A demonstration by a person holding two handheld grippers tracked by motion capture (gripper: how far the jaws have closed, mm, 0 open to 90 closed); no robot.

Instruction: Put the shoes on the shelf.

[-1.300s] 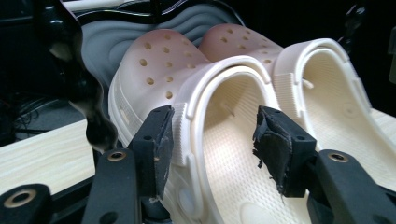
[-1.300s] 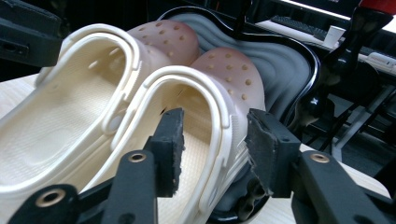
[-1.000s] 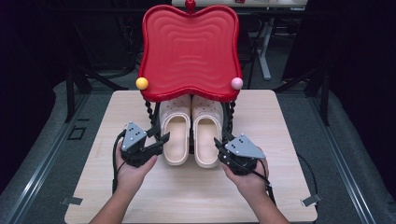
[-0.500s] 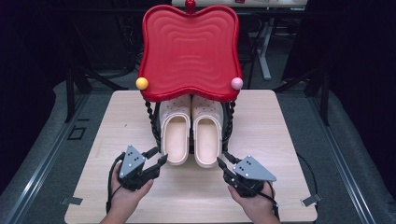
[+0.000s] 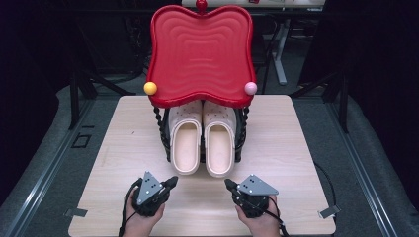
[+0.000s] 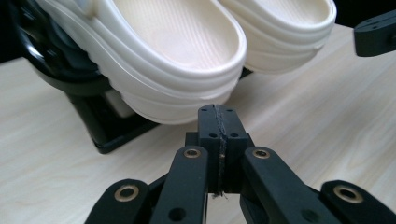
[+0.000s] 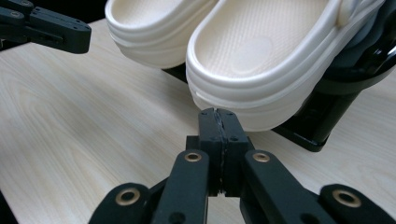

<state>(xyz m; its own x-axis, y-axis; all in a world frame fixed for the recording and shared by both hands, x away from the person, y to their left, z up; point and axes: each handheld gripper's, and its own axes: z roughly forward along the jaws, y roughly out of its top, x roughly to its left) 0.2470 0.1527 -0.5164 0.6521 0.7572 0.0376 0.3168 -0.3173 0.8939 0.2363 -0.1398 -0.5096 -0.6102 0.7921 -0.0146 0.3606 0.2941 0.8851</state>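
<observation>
A pair of cream clogs (image 5: pixel 202 140) sits on a black rack (image 5: pixel 240 140) under a red tray (image 5: pixel 200 54) at mid-desk (image 5: pixel 306 148). Near the desk's front edge, the left tongs (image 5: pixel 173 180) and right tongs (image 5: pixel 229 183) are both closed tight, empty, just short of the clogs' heels.

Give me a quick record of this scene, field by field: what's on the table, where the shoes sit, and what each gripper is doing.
surface: light wooden table
rack: black stand with a red wavy top tray, standing on the table
tray knobs: yellow ball and pink ball at its front corners
shoes: two cream clogs side by side under the tray, heels toward the person
left gripper: shut, empty, short of the left clog's heel
right gripper: shut, empty, short of the right clog's heel
</observation>
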